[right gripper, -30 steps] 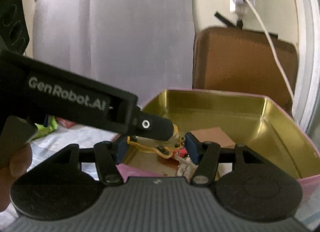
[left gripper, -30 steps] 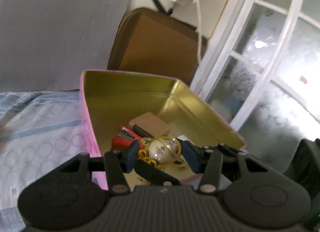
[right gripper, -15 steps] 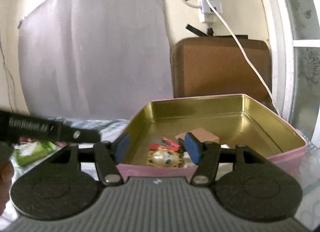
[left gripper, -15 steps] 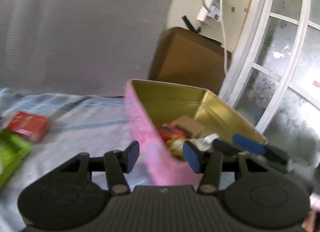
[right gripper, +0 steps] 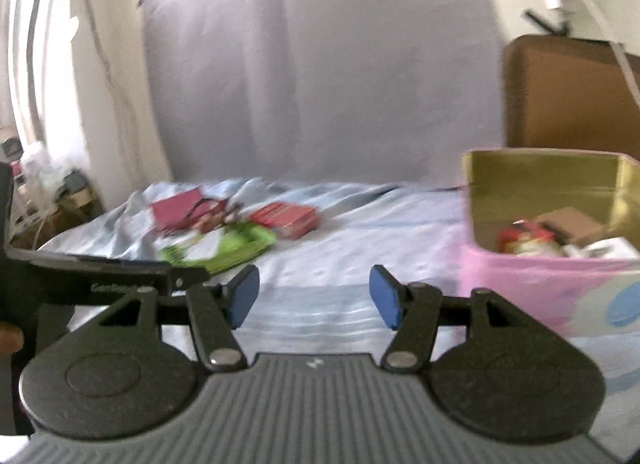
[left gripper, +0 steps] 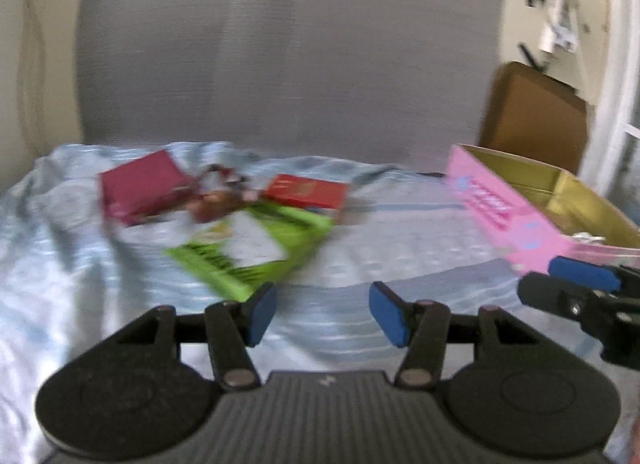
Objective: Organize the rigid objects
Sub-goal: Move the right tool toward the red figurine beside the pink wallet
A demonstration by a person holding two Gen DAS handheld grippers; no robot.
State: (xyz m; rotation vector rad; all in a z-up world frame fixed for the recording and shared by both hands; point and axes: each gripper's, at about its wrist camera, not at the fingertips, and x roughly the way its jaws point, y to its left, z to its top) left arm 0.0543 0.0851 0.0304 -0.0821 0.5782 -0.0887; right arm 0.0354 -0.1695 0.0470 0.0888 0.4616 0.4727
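- So the left gripper (left gripper: 322, 314) hangs over the blue bedsheet (left gripper: 400, 240), jaws opening, nothing between them.
- Right gripper (right gripper: 314, 300) sits about half open, also empty.
- Pink tin (right gripper: 540, 284) stands off to the right on the sheet, with small stuff inside, too blurry to name.
- Green packet (left gripper: 256, 248), red box (left gripper: 306, 192) and a dark red box (left gripper: 140, 184) lie together farther back on the left.

Both wrist views low, facing bedsheet (left gripper: 400, 240), sharing pink tin (right gripper: 520, 280)

Soft daylight, heavy motion blur, fisheye-bent edges throughout.
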